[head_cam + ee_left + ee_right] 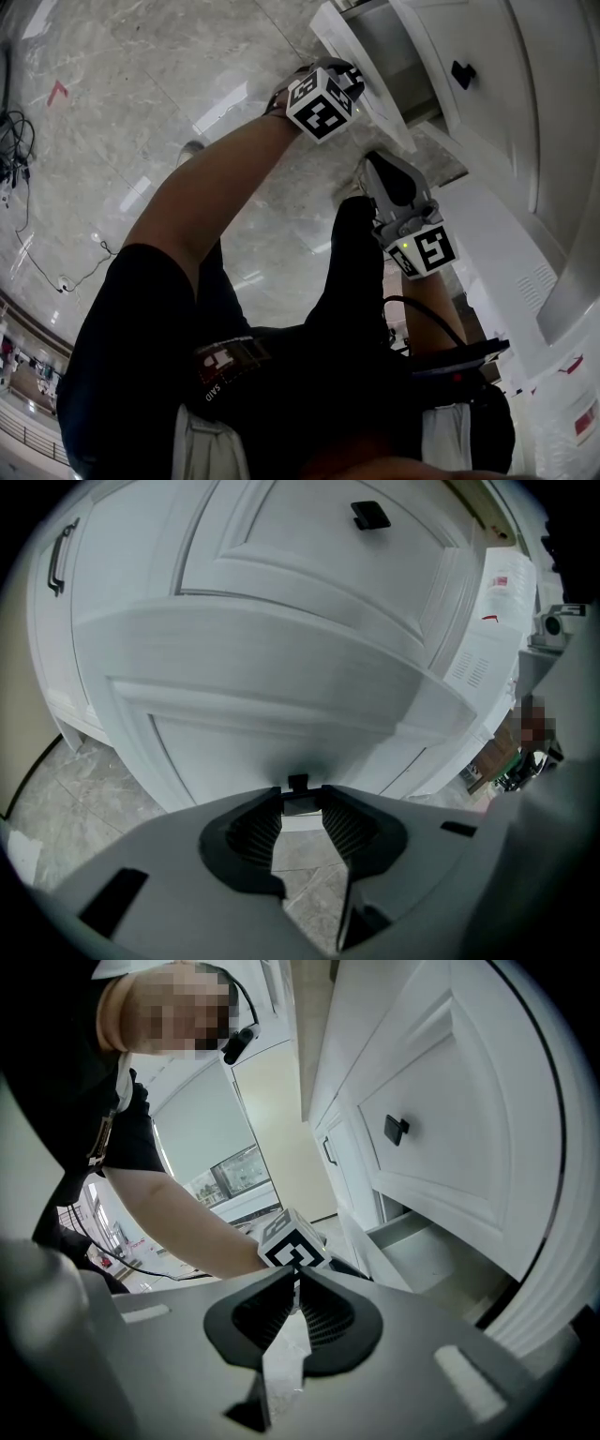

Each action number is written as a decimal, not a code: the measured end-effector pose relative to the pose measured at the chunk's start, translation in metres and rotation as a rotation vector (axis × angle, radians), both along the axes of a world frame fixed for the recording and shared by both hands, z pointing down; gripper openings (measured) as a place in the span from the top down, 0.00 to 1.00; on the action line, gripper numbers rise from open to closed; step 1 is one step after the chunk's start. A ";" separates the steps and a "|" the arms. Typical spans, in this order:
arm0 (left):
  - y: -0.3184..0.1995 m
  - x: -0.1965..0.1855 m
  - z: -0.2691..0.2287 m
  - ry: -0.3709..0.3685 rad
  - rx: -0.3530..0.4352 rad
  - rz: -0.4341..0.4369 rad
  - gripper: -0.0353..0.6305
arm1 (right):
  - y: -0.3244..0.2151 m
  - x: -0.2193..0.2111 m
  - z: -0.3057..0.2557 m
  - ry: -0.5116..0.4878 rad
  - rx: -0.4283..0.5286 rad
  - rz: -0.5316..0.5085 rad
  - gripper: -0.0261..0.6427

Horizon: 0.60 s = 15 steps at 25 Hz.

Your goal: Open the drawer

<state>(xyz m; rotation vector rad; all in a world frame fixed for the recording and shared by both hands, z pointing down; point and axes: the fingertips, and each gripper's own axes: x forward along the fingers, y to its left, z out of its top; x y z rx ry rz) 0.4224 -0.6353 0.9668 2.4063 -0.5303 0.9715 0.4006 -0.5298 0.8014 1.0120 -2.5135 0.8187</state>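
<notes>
Lower drawer [234, 733]: partly out of white cabinet [122, 583]. Left gripper [300, 799]: jaws clamped on its black knob [298, 783]. Right gripper [294, 1283]: jaws together, empty. Best handling: pull straight and level, with a firm grip.

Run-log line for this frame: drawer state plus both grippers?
drawer: partly open | left gripper: shut on knob | right gripper: shut, empty

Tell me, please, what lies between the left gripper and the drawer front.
Only the black knob, which the left gripper clamps; the left gripper view shows it.
</notes>
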 end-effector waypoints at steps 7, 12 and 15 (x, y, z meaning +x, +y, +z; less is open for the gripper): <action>0.009 -0.012 0.000 -0.011 -0.001 0.006 0.74 | 0.000 -0.006 -0.004 -0.012 0.006 0.002 0.97; 0.015 -0.021 -0.001 -0.018 -0.005 0.010 0.74 | 0.002 -0.008 -0.008 -0.014 0.017 0.009 0.97; 0.019 -0.026 0.000 -0.020 -0.006 0.002 0.74 | 0.004 -0.009 -0.010 -0.027 0.019 0.014 0.97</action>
